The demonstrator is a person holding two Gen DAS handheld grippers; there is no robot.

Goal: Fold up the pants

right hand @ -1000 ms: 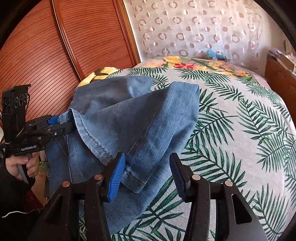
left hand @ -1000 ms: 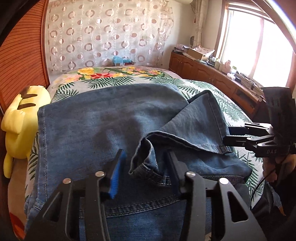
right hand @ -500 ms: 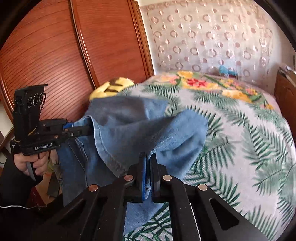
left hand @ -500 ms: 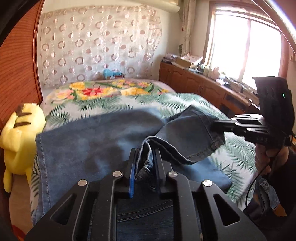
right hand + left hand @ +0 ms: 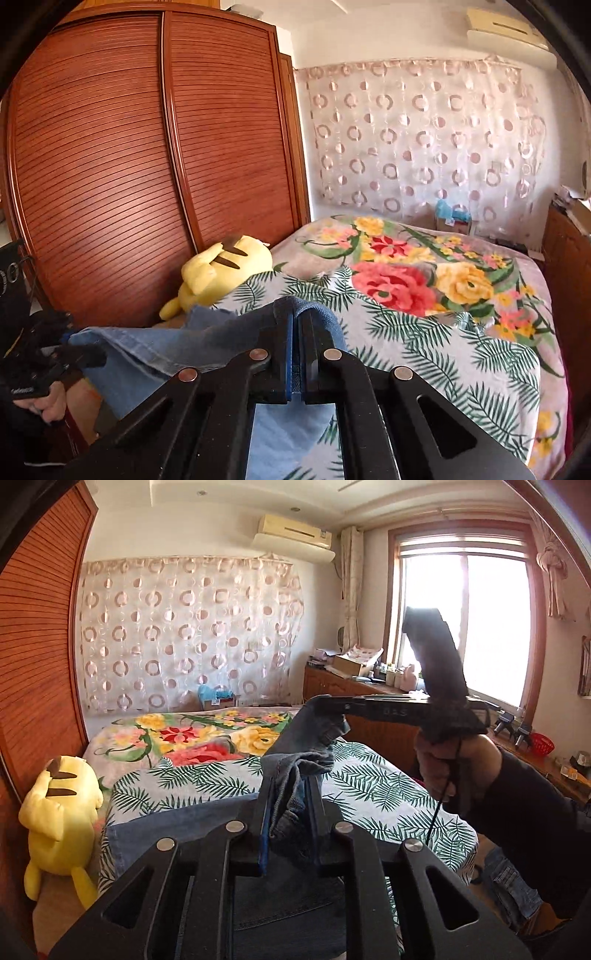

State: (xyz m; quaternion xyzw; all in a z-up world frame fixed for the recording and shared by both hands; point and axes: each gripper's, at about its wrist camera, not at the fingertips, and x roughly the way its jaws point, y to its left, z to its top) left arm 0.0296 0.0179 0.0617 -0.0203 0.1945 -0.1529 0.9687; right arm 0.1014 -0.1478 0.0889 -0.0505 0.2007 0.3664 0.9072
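Blue denim pants (image 5: 177, 823) lie across the near end of the bed, with one end lifted off it. My left gripper (image 5: 288, 786) is shut on a bunched fold of the denim (image 5: 291, 775) that sticks up between its fingers. In the left wrist view my right gripper (image 5: 317, 705) hangs higher at the right, clamped on another corner of the denim (image 5: 306, 731). In the right wrist view the right gripper (image 5: 295, 317) is shut on a thin denim edge (image 5: 314, 308), and the cloth (image 5: 155, 347) stretches left to the left gripper (image 5: 85, 350), held by a hand.
The bed (image 5: 424, 325) has a palm-leaf and flower cover. A yellow plush toy (image 5: 59, 801) lies at its left side against the wooden slatted wardrobe (image 5: 129, 166). A low wooden cabinet (image 5: 354, 690) with clutter runs under the window at the right. A dotted curtain (image 5: 184, 635) hangs behind.
Both grippers closed on the denim, then rose with it, lifting that end of the pants off the bed. The views tipped up toward the far wall.
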